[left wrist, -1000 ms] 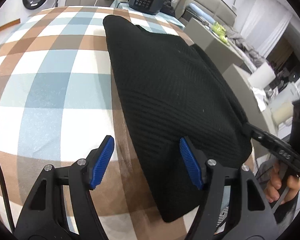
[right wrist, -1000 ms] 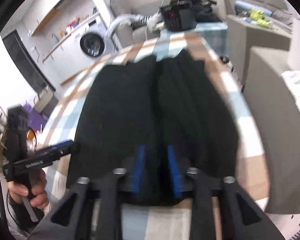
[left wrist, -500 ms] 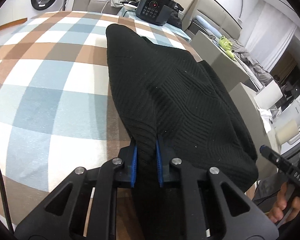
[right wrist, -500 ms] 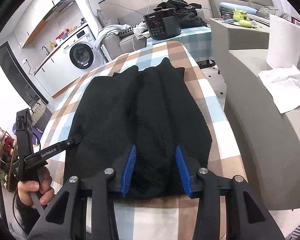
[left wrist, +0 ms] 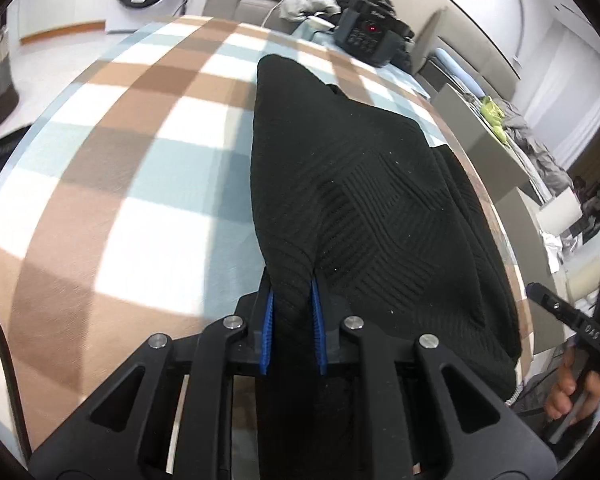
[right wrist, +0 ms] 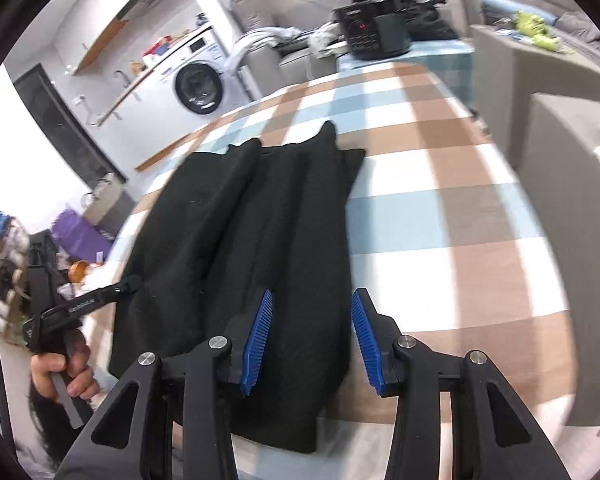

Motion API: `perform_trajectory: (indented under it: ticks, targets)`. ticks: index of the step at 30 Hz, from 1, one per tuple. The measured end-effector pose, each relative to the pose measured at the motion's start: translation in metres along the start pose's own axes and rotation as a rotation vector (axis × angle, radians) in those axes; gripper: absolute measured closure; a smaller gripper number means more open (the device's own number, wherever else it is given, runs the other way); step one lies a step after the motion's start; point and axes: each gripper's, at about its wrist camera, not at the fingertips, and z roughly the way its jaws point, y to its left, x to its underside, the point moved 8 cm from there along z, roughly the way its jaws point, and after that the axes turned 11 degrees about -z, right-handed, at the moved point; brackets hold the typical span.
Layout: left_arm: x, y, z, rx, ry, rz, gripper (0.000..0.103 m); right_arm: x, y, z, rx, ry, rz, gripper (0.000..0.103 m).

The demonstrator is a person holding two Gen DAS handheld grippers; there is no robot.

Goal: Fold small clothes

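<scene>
A black knit garment (left wrist: pixel 360 200) lies lengthwise on the checked tablecloth (left wrist: pixel 140 180), folded in long pleats. My left gripper (left wrist: pixel 292 292) pinches a raised ridge of its near left part. The blue pads press on the cloth, and the jaws are opening slightly. In the right wrist view the garment (right wrist: pixel 240 220) runs away from me. My right gripper (right wrist: pixel 313 296) stands open astride its near right edge. One pad is over the cloth and the other over the tablecloth (right wrist: pixel 440 200). A hand (right wrist: pixel 60 372) at the left holds the other gripper's handle.
A black appliance (left wrist: pixel 366 38) with a red light stands past the table's far end. A washing machine (right wrist: pixel 200 88) is further back on the left. Grey furniture (right wrist: pixel 560 140) flanks the table on the right. The table's near edge runs just under both grippers.
My left gripper went from wide open to shut on the garment's near left edge and pulled it into a ridge. My right gripper's pads parted a little and now sit over the garment's right edge.
</scene>
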Motion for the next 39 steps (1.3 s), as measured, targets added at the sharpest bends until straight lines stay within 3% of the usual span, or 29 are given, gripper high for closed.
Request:
perform_trajectory:
  ticks: [7, 8, 9, 11, 14, 17, 22, 24, 25, 27, 30, 33, 35, 37, 38, 39]
  targets:
    - [-0.007, 0.008, -0.023, -0.035, -0.042, 0.004, 0.073, -0.009, 0.028, 0.042, -0.125, 0.041, -0.007, 0.061]
    - [-0.007, 0.005, -0.026, -0.03, -0.05, 0.012, 0.071, -0.009, 0.03, 0.049, -0.125, 0.05, -0.018, 0.065]
    - [-0.007, 0.003, -0.029, -0.026, -0.055, 0.016, 0.069, -0.009, 0.032, 0.057, -0.113, 0.063, -0.034, 0.08]
    - [-0.007, -0.001, -0.032, -0.026, -0.066, 0.022, 0.069, -0.008, 0.037, 0.064, -0.103, 0.078, -0.06, 0.098]
    - [-0.011, -0.009, -0.039, -0.019, -0.086, 0.022, 0.069, -0.022, 0.051, 0.035, -0.06, -0.038, -0.157, 0.099]
    - [-0.012, -0.011, -0.047, -0.008, -0.098, 0.023, 0.069, -0.031, 0.042, 0.002, 0.018, -0.119, -0.17, 0.099]
    - [-0.003, -0.018, -0.039, -0.005, -0.076, 0.046, 0.063, -0.007, -0.002, 0.032, 0.118, -0.019, -0.086, 0.099]
    - [0.005, -0.019, -0.031, -0.018, -0.044, 0.055, 0.063, 0.003, -0.008, 0.043, 0.155, 0.064, -0.085, 0.095]
    - [0.008, -0.019, -0.028, -0.019, -0.035, 0.061, 0.063, 0.004, -0.009, 0.041, 0.154, 0.054, -0.079, 0.093]
    - [0.014, -0.02, -0.027, -0.024, -0.03, 0.07, 0.063, -0.002, -0.008, 0.028, 0.172, 0.004, -0.078, 0.074]
    - [0.017, -0.02, -0.027, -0.026, -0.026, 0.074, 0.063, -0.018, 0.004, 0.013, 0.088, -0.078, -0.06, 0.069]
    - [0.017, -0.021, -0.027, -0.03, -0.028, 0.079, 0.063, -0.028, 0.027, 0.03, -0.078, -0.057, -0.027, 0.069]
    - [0.018, -0.022, -0.028, -0.031, -0.027, 0.083, 0.063, -0.028, 0.042, 0.055, -0.144, 0.003, -0.02, 0.069]
    - [0.018, -0.022, -0.028, -0.03, -0.026, 0.085, 0.063, -0.025, 0.048, 0.082, -0.159, 0.049, -0.027, 0.08]
    - [0.019, -0.022, -0.029, -0.028, -0.024, 0.085, 0.063, -0.025, 0.05, 0.087, -0.161, 0.055, -0.029, 0.097]
    - [0.019, -0.021, -0.029, -0.028, -0.024, 0.085, 0.063, -0.03, 0.052, 0.084, -0.151, 0.025, -0.053, 0.097]
